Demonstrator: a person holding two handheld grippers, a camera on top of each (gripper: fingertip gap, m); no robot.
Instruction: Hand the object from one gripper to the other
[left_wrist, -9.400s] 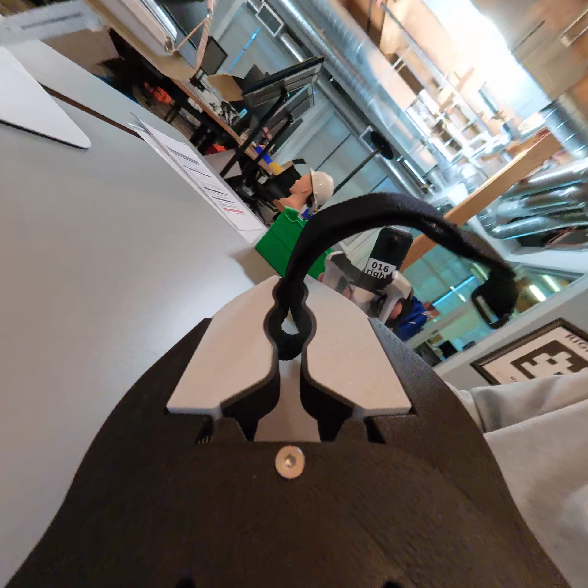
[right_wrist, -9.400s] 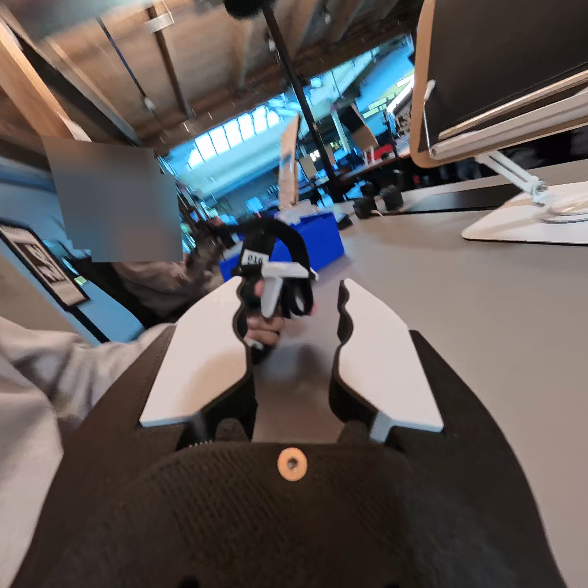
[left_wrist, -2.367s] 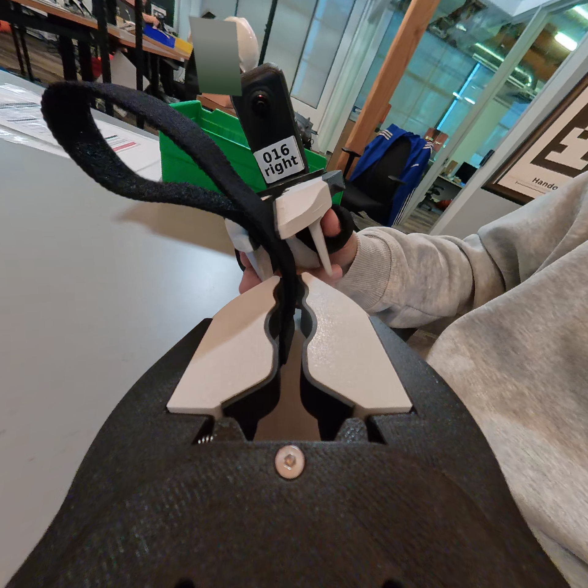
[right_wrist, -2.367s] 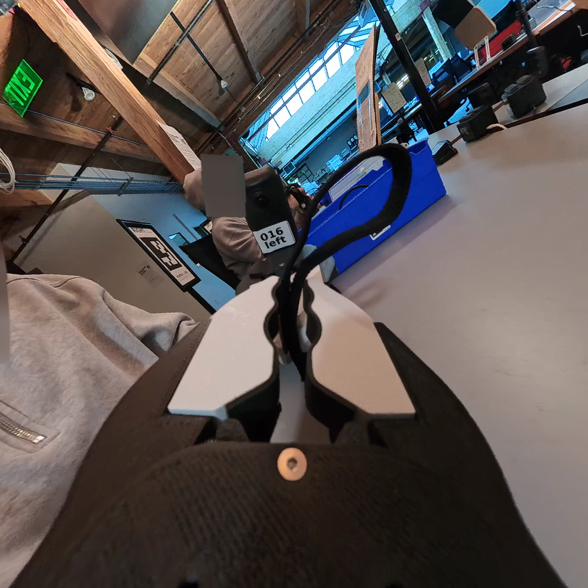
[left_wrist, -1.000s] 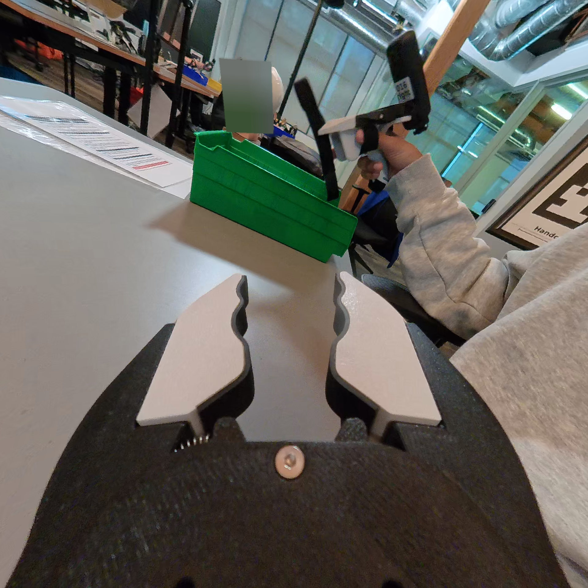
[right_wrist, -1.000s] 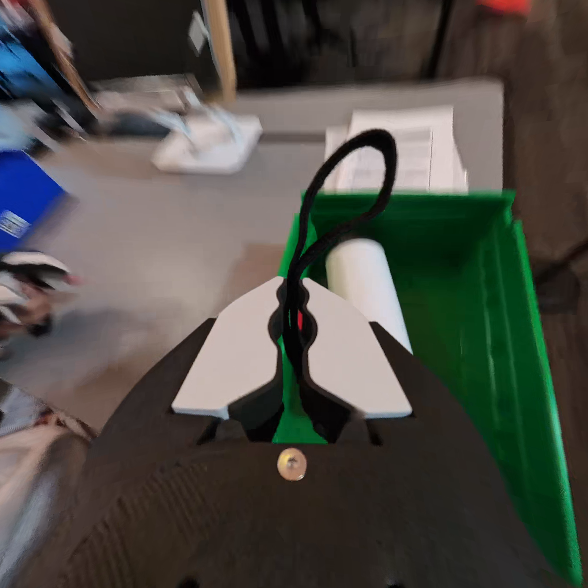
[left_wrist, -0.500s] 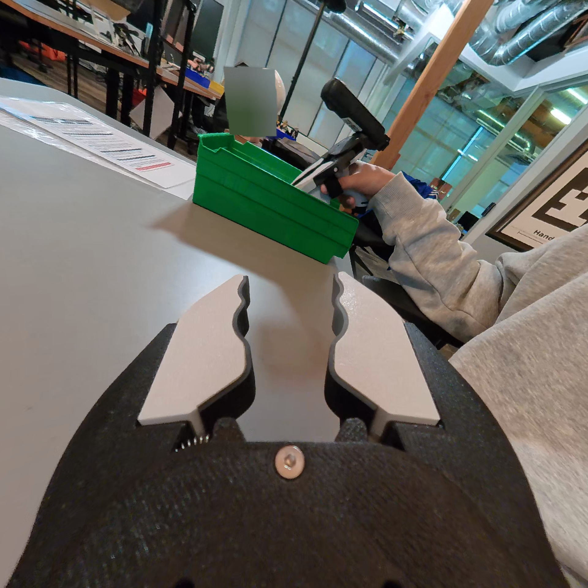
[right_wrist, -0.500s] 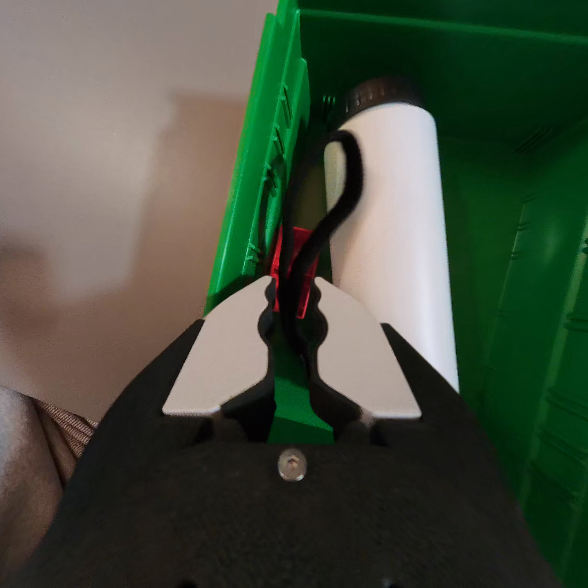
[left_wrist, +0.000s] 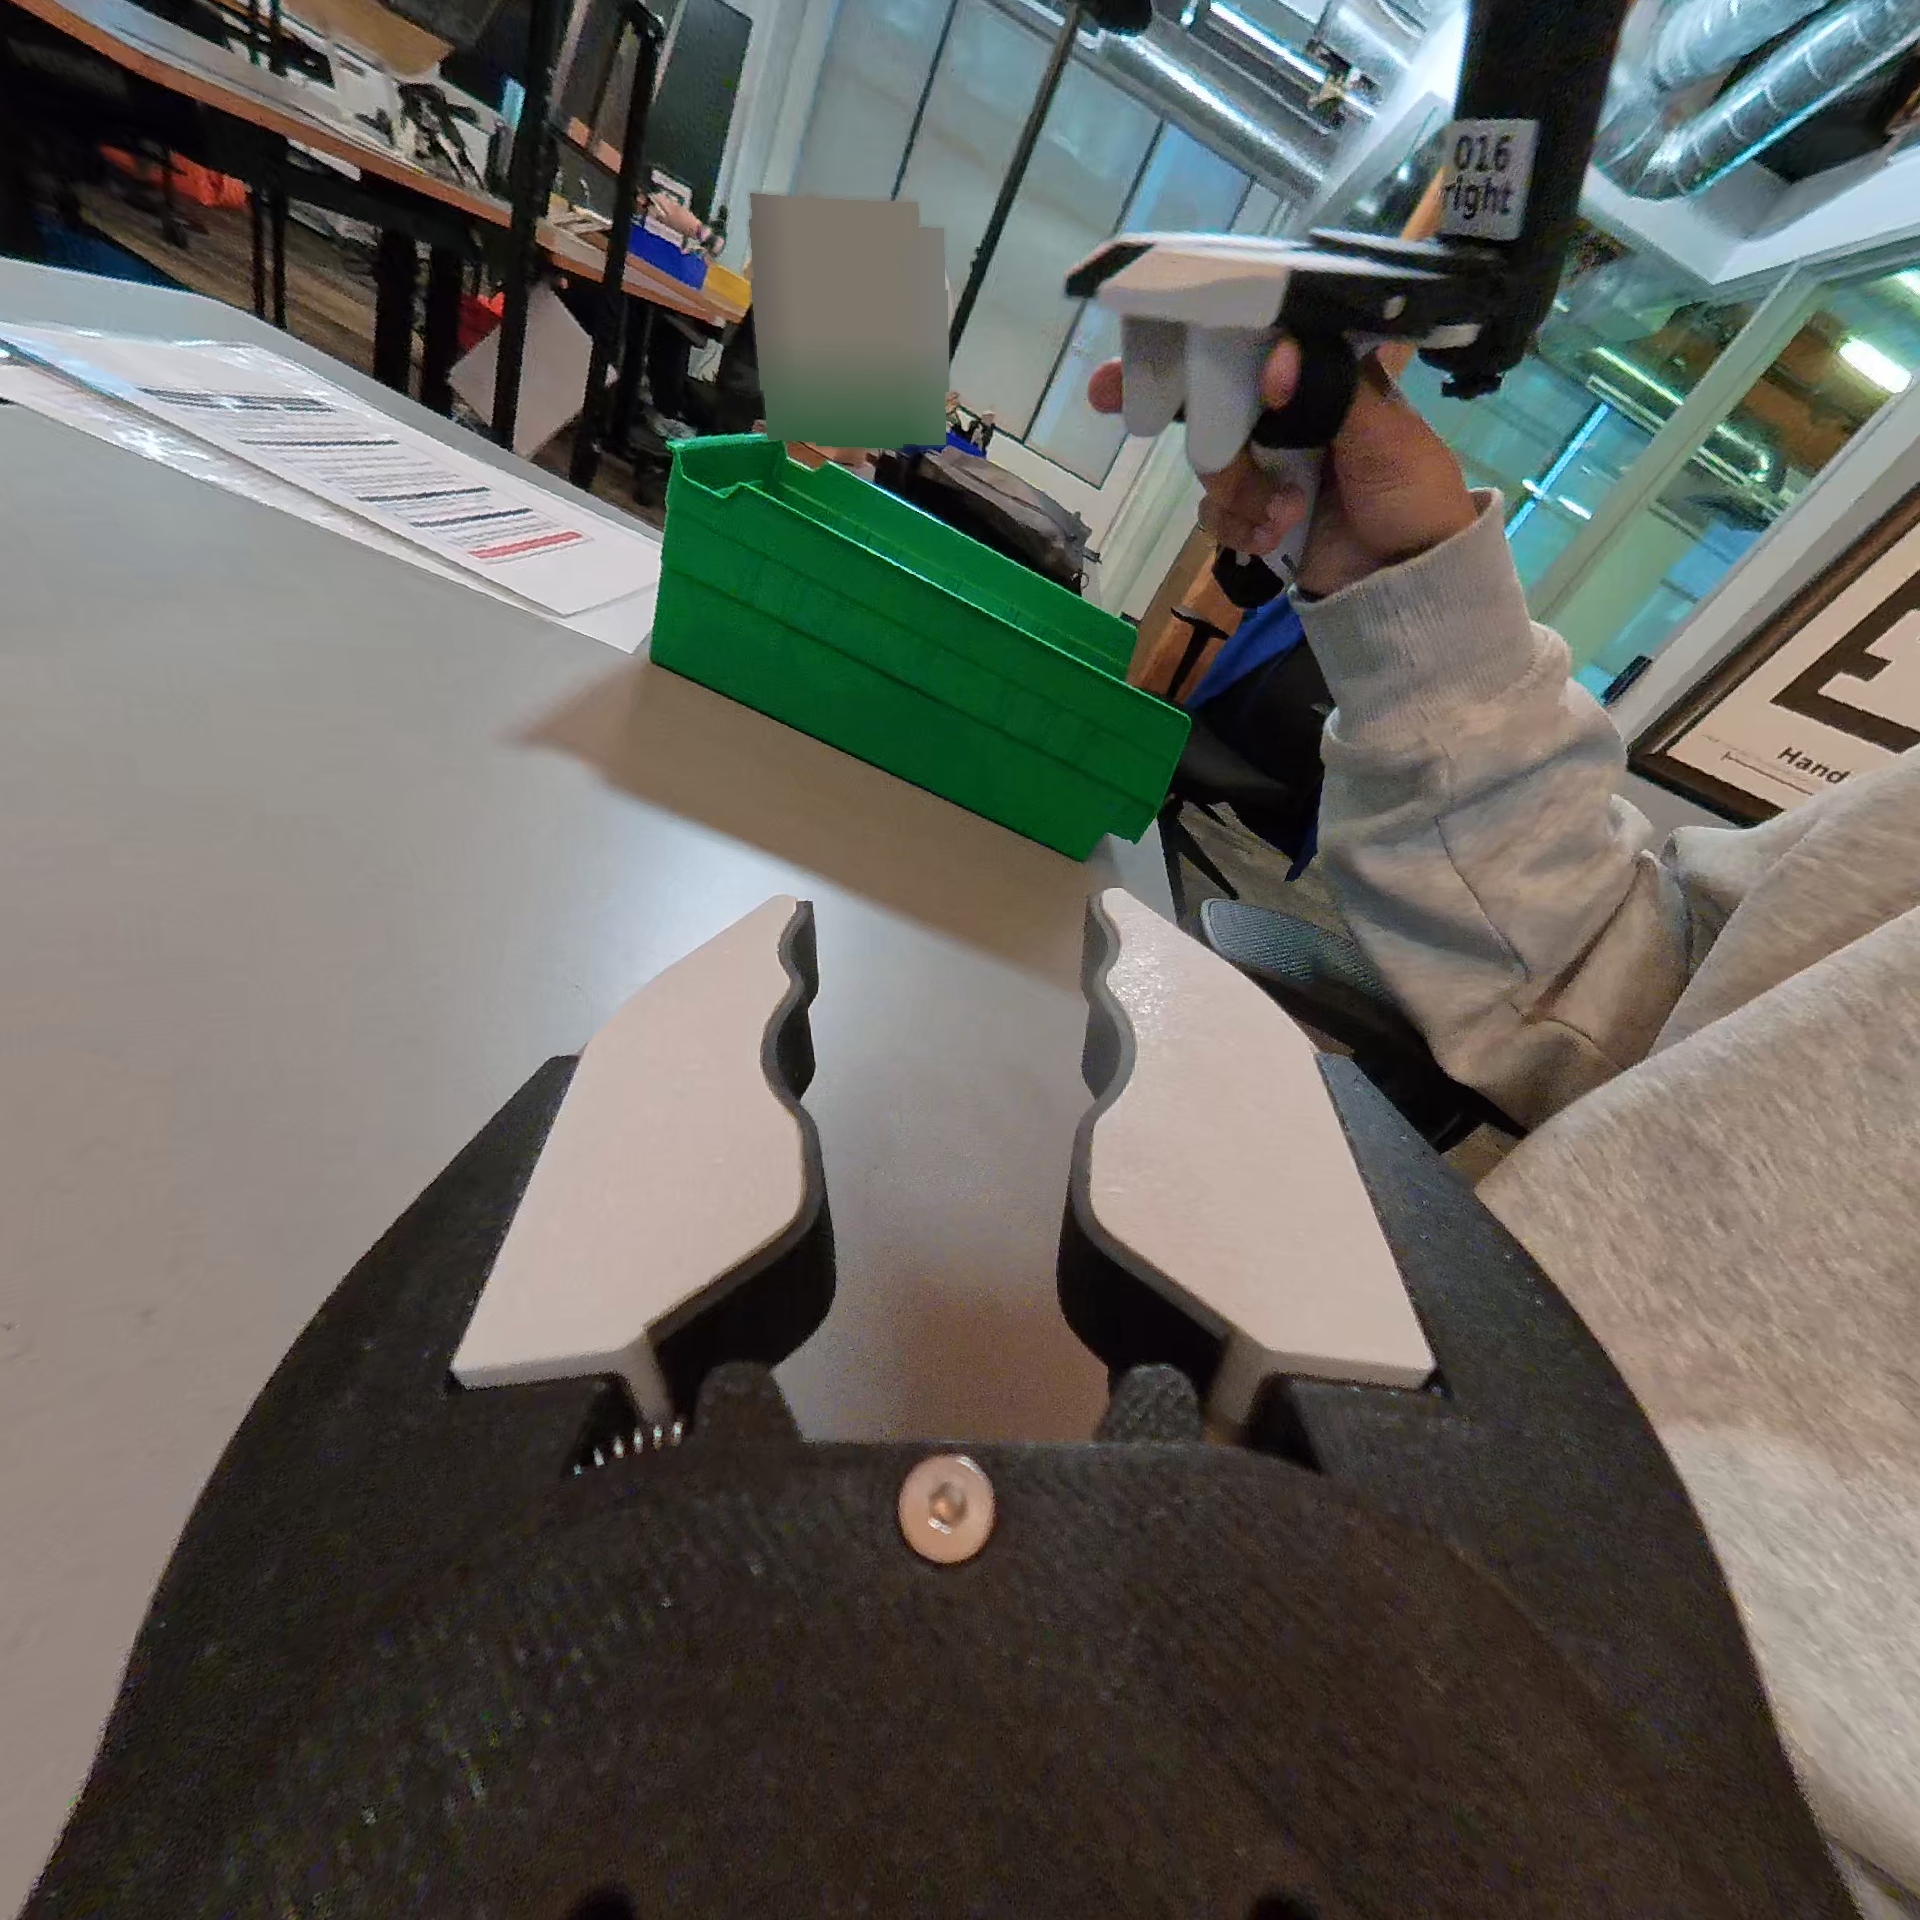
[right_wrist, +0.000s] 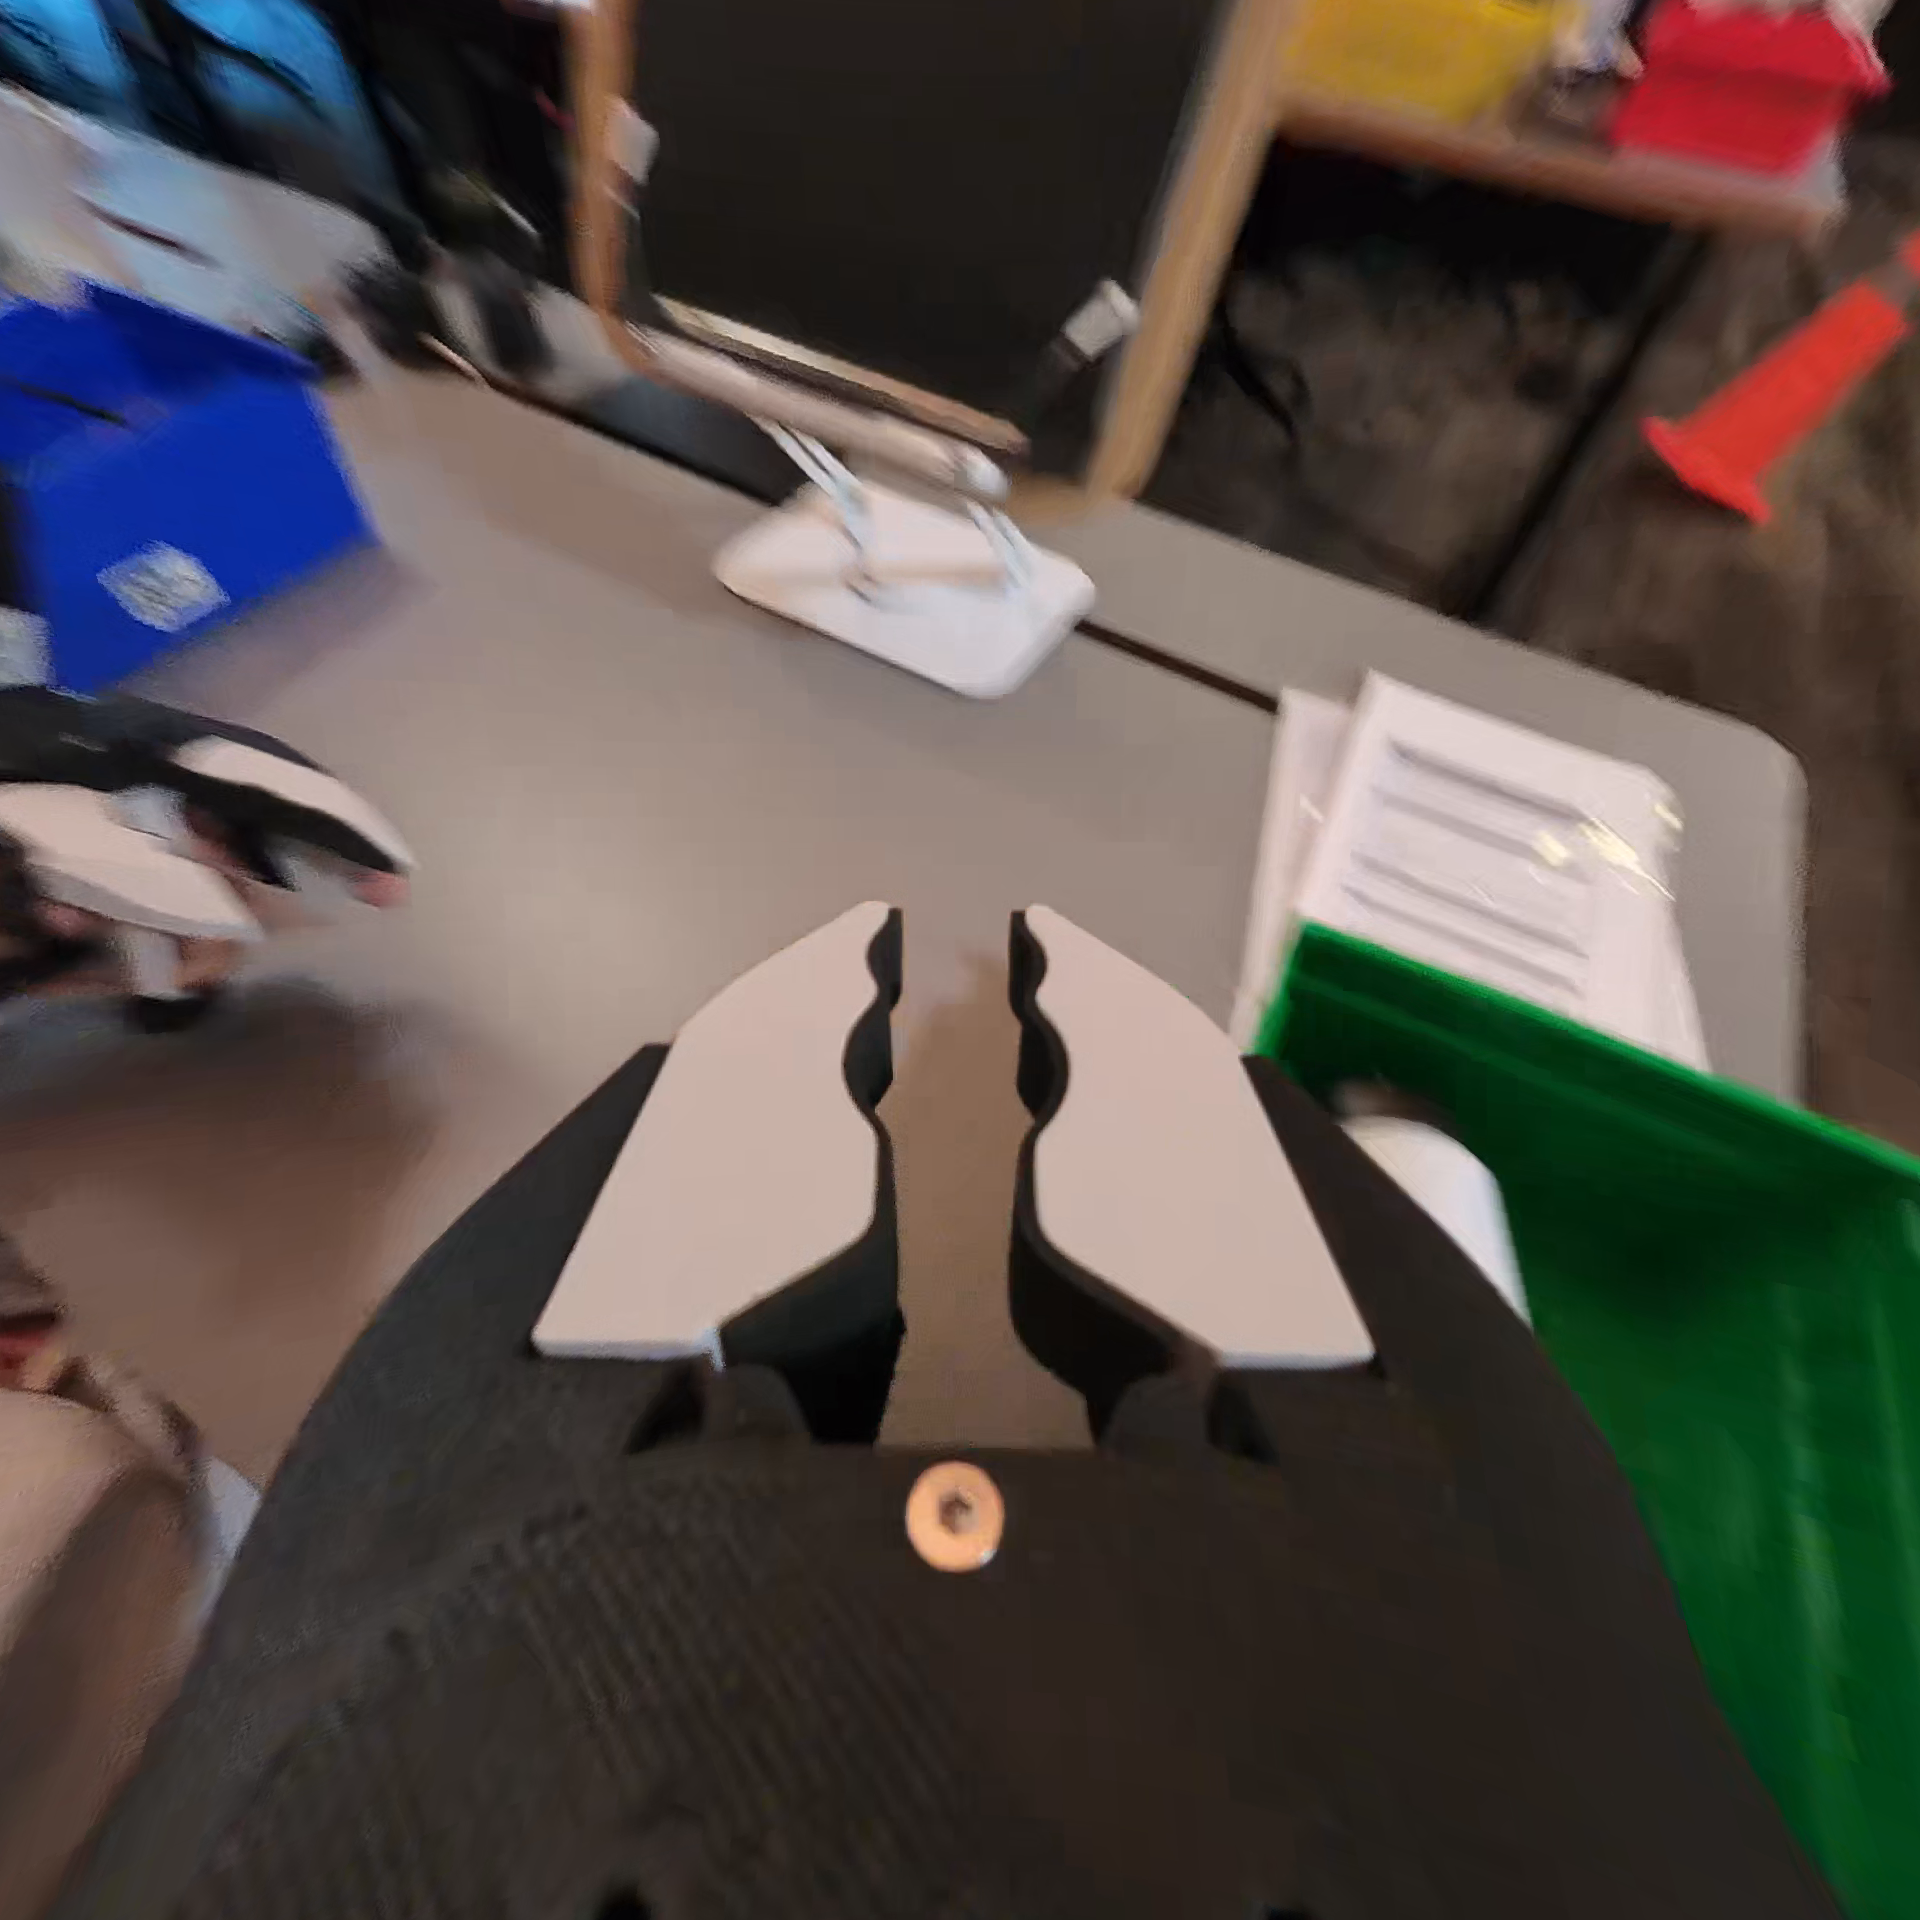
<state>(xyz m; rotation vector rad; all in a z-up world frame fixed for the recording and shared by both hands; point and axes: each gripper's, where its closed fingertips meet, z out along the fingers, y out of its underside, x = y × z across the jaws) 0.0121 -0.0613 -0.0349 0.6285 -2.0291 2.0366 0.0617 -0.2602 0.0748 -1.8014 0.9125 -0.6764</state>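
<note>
Grey table (left_wrist: 260, 831) fills most of what can be seen, with a green bin (left_wrist: 904, 665) at its edge and a blue bin (right_wrist: 177, 488) farther along. Beside the green bin lie white printed sheets (right_wrist: 1486, 852); a monitor stand (right_wrist: 914, 603) sits behind. Inside the bin only a blurred white cylinder (right_wrist: 1444, 1195) shows; the object to hand over cannot be made out anywhere. Left gripper (left_wrist: 945, 925) hovers low over the table, jaws spread wide and holding nothing. Right gripper (right_wrist: 956, 925), lifted up near the bin, has its jaws parted, empty too.
</note>
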